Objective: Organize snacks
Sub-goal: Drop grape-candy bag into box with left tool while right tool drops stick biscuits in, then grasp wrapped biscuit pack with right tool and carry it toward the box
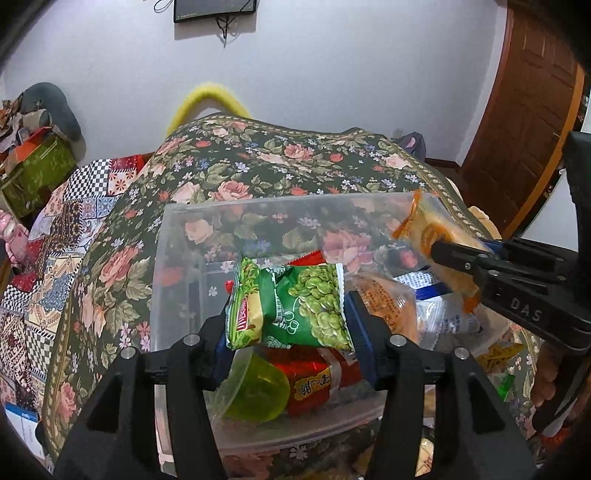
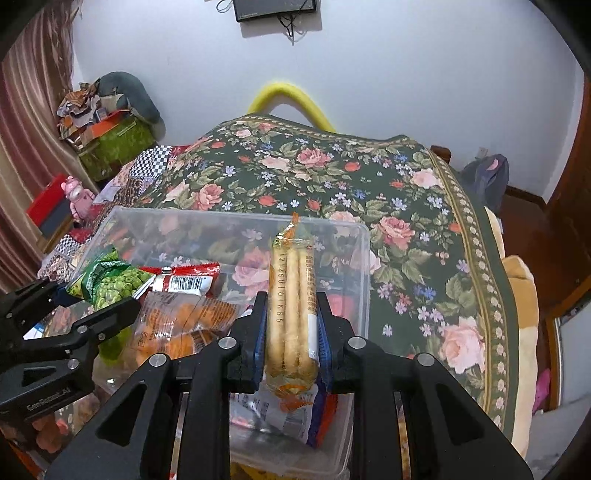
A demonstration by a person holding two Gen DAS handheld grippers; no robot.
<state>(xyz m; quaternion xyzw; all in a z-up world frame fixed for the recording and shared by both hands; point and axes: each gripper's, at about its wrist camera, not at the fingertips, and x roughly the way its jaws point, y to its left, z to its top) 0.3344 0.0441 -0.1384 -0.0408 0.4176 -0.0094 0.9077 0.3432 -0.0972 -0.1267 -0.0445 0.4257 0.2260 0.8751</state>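
The left gripper (image 1: 291, 325) has its fingers (image 1: 364, 328) clenched on a green pea packet (image 1: 295, 306), held just above the near part of the clear plastic bin (image 1: 173, 236). The right gripper (image 2: 291, 332) has its fingers (image 2: 258, 332) clenched on a clear-wrapped biscuit stick packet (image 2: 291, 306), which stands upright over the bin's near right corner.

Inside the bin, under the pea packet, lie a green jelly cup (image 1: 255, 387) and a red packet with yellow lettering (image 1: 317, 384). Beside these, toward the bin's middle, sits a clear bag of orange snacks (image 2: 181, 325), and to its right a white-and-blue packet (image 1: 443, 314). Further in, a red packet with a barcode (image 2: 188, 280) lies near the bin's far left wall. The far part of the bin's floor shows only the pattern beneath.

The bin rests on a dark green floral cloth (image 2: 332, 184), which spreads well beyond the bin's far wall. To the left of the bin a patchwork cloth (image 1: 55, 258) shows. Beyond the cloth stands a white wall (image 2: 369, 74), with a yellow curved thing (image 2: 291, 96) against it and a dark mounted device (image 2: 275, 9) high above. Right of the bin, farther off, is a brown wooden door (image 1: 517, 129).
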